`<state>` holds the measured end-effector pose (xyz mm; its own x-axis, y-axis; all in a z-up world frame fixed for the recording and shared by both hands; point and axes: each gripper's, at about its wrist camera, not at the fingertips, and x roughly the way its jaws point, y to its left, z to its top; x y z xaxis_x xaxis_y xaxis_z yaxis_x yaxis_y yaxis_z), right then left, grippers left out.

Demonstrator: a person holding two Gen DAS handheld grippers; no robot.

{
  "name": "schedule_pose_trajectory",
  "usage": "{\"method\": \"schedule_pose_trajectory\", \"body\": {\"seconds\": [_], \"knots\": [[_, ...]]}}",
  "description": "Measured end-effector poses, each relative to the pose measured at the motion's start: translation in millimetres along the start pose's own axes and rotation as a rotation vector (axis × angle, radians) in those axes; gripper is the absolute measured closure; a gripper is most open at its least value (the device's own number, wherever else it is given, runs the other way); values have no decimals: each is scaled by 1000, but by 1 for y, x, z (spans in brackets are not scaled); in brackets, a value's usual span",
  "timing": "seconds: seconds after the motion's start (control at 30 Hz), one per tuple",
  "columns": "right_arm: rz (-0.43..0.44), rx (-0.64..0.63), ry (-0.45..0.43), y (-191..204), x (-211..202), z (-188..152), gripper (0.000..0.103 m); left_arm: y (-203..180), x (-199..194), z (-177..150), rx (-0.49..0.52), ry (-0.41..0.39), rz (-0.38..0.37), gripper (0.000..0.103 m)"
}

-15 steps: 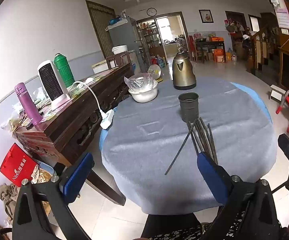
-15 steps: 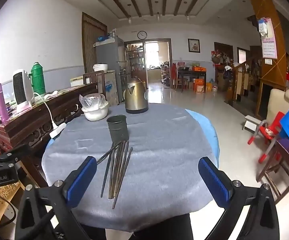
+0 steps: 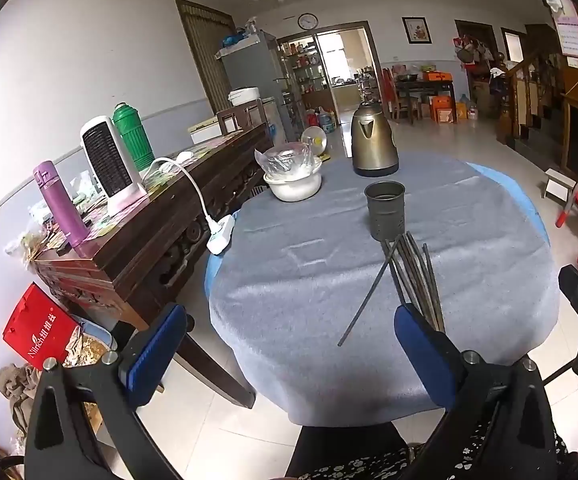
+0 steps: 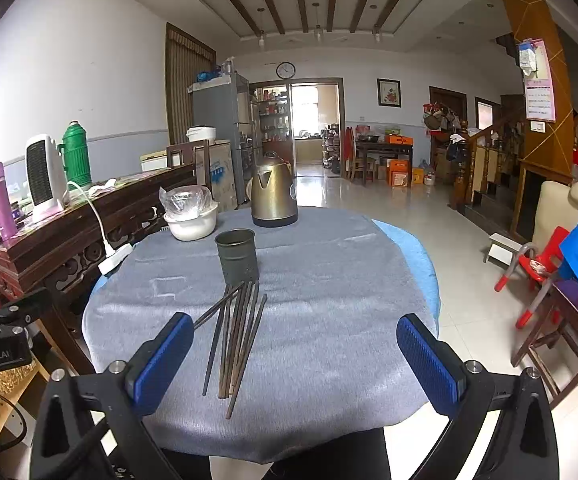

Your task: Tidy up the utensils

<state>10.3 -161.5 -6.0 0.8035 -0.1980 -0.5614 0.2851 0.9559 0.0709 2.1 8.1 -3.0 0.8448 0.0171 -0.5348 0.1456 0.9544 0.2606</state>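
Observation:
Several dark chopsticks (image 4: 235, 340) lie in a loose bundle on the round table's grey cloth (image 4: 329, 320), in front of an upright dark metal holder cup (image 4: 236, 256). They also show in the left wrist view, chopsticks (image 3: 409, 276) and cup (image 3: 385, 210). One chopstick (image 3: 365, 300) lies slanted to the left of the bundle. My left gripper (image 3: 289, 354) is open and empty near the table's front edge, left of the bundle. My right gripper (image 4: 295, 360) is open and empty over the front edge, right of the bundle.
A bronze kettle (image 4: 274, 196) and a white bowl covered with plastic (image 4: 191, 216) stand at the back of the table. A white power strip (image 4: 115, 258) hangs at the left edge. A dark wooden sideboard (image 3: 137, 232) stands left. A red chair (image 4: 537, 276) stands right.
Both grippers have shifted only slightly; the views look almost the same. The chopsticks and cup have not moved.

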Motion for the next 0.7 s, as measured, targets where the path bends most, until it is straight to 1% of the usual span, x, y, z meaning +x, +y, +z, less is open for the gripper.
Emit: {"method": "schedule_pose_trajectory", "body": {"seconds": [0.7], "knots": [[6,-12,8,5,1,-2,0,1,1,-5,4,12,-2,0]]}}
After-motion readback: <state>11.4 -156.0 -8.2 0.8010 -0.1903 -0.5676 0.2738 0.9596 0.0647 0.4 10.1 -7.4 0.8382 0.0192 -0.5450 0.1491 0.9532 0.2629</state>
